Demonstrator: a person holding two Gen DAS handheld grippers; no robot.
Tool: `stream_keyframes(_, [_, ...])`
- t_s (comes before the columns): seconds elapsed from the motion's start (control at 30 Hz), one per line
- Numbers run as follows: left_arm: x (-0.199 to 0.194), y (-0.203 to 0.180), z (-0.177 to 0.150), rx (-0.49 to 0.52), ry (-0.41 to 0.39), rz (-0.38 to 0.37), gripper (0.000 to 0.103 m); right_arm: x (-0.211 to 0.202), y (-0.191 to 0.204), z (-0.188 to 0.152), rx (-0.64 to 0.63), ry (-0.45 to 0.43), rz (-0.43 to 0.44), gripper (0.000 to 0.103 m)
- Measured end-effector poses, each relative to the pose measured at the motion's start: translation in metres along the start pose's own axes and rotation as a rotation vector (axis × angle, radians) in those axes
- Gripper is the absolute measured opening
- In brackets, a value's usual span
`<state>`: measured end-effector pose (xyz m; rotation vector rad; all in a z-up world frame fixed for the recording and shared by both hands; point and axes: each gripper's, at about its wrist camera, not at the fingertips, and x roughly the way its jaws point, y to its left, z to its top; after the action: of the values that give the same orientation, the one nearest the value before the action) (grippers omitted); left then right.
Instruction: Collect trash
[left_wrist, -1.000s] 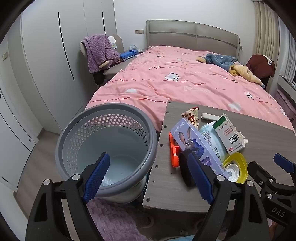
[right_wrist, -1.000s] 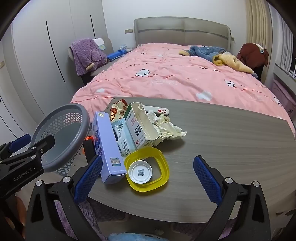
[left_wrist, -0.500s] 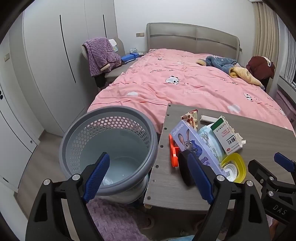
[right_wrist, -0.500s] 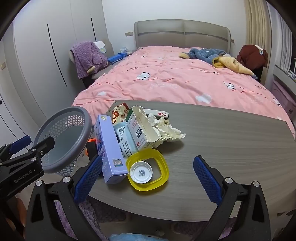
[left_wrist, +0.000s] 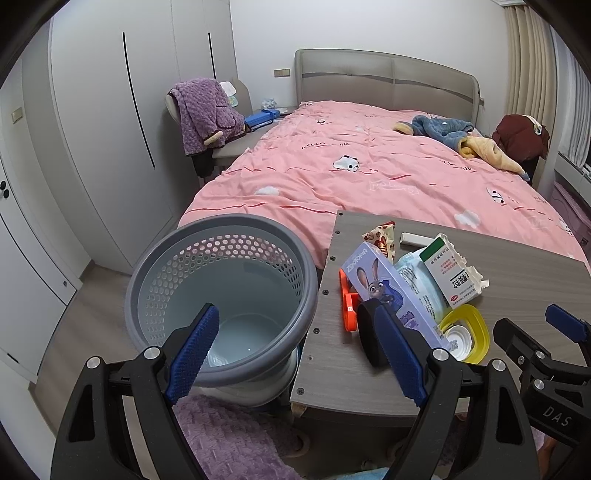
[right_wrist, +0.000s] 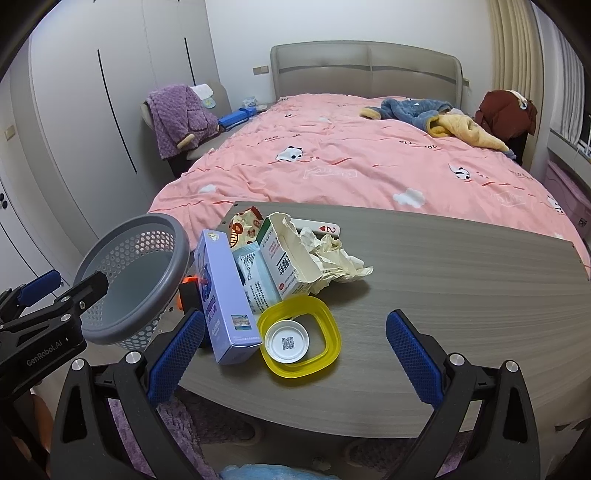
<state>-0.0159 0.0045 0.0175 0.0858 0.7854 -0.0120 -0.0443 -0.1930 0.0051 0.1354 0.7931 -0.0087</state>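
A pile of trash lies on the left end of the wooden table (right_wrist: 461, 273): a purple rabbit carton (right_wrist: 221, 295) (left_wrist: 391, 291), a torn white and green box (right_wrist: 286, 258) (left_wrist: 452, 275), a blue wipes pack (right_wrist: 255, 277), crumpled paper (right_wrist: 332, 254), a snack wrapper (right_wrist: 243, 225), a yellow ring with a white lid (right_wrist: 299, 336) (left_wrist: 465, 334), and an orange piece (left_wrist: 347, 302). A grey perforated bin (left_wrist: 221, 288) (right_wrist: 136, 280) stands left of the table. My left gripper (left_wrist: 295, 350) is open above the bin's rim and the table corner. My right gripper (right_wrist: 295, 347) is open, just in front of the yellow ring.
A pink bed (right_wrist: 351, 166) with clothes fills the space behind the table. A chair with a purple robe (left_wrist: 203, 114) stands by white wardrobes (left_wrist: 110, 129). A purple rug (left_wrist: 229, 435) lies on the floor under the grippers.
Both grippers have pulled back and risen slightly, so the bin and trash pile look a little farther away. Both stay open and nothing on the table has moved.
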Motion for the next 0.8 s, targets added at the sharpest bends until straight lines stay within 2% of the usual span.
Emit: stream_keyframes(0.8, [-0.0017, -0.0002, -0.001, 0.003, -0.001, 0.004, 0.082, -0.001, 0.0025, 0.0004, -0.001, -0.001, 0.005, 0.097])
